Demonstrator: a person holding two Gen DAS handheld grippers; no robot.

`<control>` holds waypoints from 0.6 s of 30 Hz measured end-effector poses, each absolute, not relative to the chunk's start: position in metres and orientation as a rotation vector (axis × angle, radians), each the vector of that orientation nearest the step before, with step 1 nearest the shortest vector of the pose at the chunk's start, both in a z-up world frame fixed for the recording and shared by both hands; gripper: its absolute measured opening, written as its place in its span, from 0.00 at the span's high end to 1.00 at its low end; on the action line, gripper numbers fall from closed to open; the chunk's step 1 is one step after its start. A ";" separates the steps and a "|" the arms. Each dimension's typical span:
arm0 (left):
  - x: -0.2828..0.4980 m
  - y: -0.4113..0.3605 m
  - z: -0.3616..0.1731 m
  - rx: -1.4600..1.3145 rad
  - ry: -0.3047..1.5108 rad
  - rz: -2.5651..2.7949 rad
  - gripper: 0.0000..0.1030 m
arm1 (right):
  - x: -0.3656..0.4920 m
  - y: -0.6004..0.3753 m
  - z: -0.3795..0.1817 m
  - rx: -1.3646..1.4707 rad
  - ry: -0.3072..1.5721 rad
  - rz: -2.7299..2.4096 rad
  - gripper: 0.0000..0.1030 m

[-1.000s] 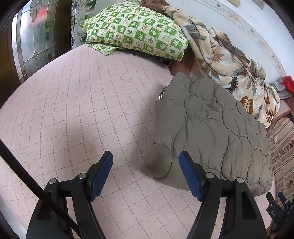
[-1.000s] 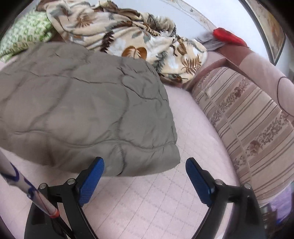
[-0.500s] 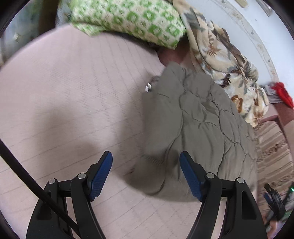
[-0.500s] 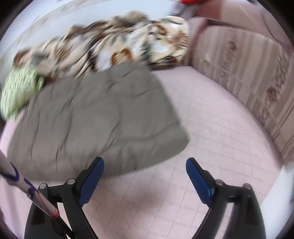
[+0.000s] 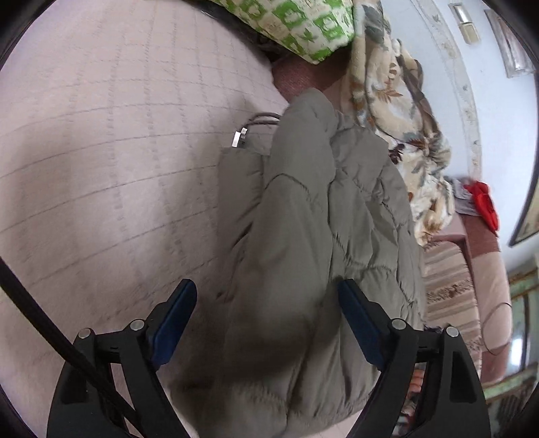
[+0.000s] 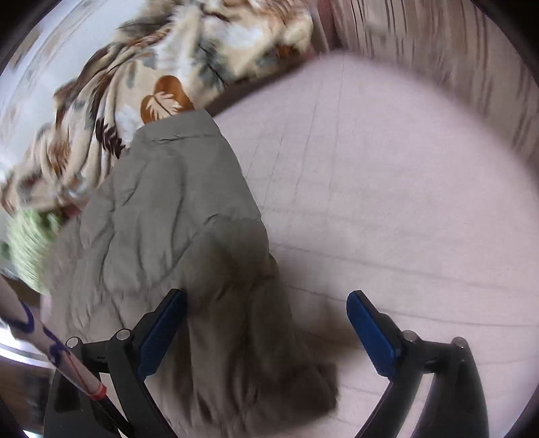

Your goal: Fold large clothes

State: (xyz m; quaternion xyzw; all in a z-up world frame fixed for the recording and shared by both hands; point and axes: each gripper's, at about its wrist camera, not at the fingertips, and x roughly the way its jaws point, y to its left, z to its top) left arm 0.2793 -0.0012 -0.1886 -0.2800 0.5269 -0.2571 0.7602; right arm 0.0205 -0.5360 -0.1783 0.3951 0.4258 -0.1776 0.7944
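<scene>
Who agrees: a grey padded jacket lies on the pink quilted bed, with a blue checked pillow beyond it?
Not quite: the pillow is green checked, as the left wrist view shows. The grey padded jacket does lie on the pink quilted bed.

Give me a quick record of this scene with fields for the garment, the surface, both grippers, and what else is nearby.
garment: grey padded jacket, folded, lying on the bed
surface: pink quilted bedcover
left gripper: open, jaws just widened, straddling the jacket's near end, pads not pressing
right gripper: open, jaws just widened, over the jacket's near corner
nearby: leaf-print blanket behind the jacket; green checked pillow; striped cushion
fold state: jacket not gripped
</scene>
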 end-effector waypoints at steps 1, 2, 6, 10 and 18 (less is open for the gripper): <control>0.284 -0.004 -0.193 -0.622 1.157 -0.586 0.15 | 0.022 -0.539 -0.185 0.885 0.904 -0.358 0.02; 0.288 -0.007 -0.197 -0.642 1.167 -0.610 0.14 | 0.024 -0.546 -0.196 0.941 0.885 -0.312 0.01; 0.289 -0.027 -0.199 -0.629 1.179 -0.639 0.08 | 0.034 -0.554 -0.225 1.089 0.840 -0.118 0.00; 0.278 -0.041 -0.189 -0.536 1.157 -0.613 0.08 | 0.044 -0.546 -0.230 1.017 0.802 0.020 0.00; 0.250 -0.049 -0.143 -0.425 1.078 -0.555 0.48 | 0.063 -0.523 -0.218 0.957 0.802 0.070 0.35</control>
